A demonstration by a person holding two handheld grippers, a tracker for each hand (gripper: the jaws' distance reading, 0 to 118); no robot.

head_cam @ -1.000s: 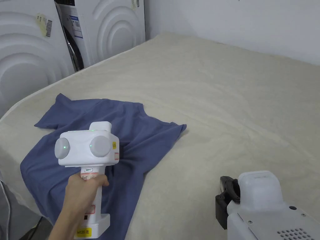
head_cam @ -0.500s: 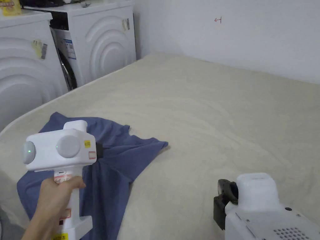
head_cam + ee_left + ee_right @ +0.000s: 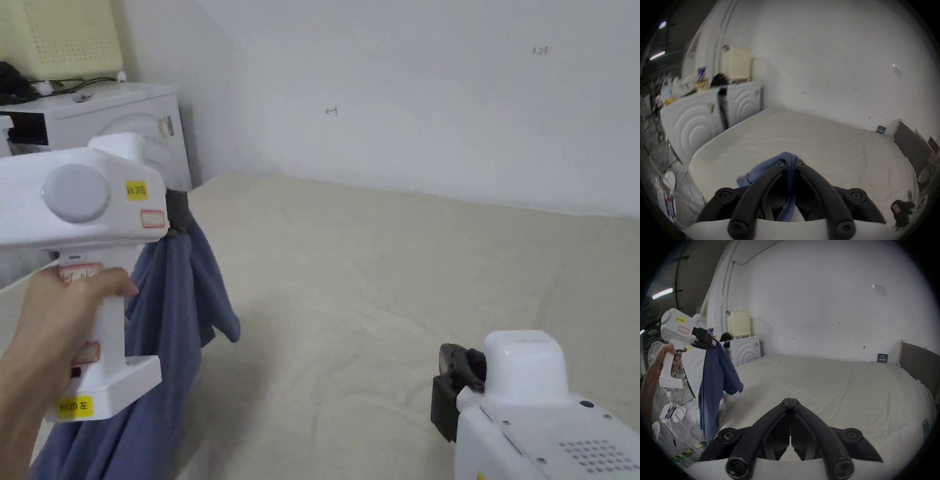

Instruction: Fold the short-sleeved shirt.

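shirt [image 3: 716,379] pinched in left tool [image 3: 790,163], hung above bed [image 3: 387,281] edge | right tool [image 3: 790,403] pressed together, nothing held, over bed | full drape seen from right gripper view

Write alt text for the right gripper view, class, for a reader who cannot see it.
The left gripper, held up in a hand at the left, is clamped on a blue shirt that hangs down beside a cream-covered bed. The right gripper sits in the foreground over the bed with its jaws shut and empty. White washing machines stand against the wall behind.
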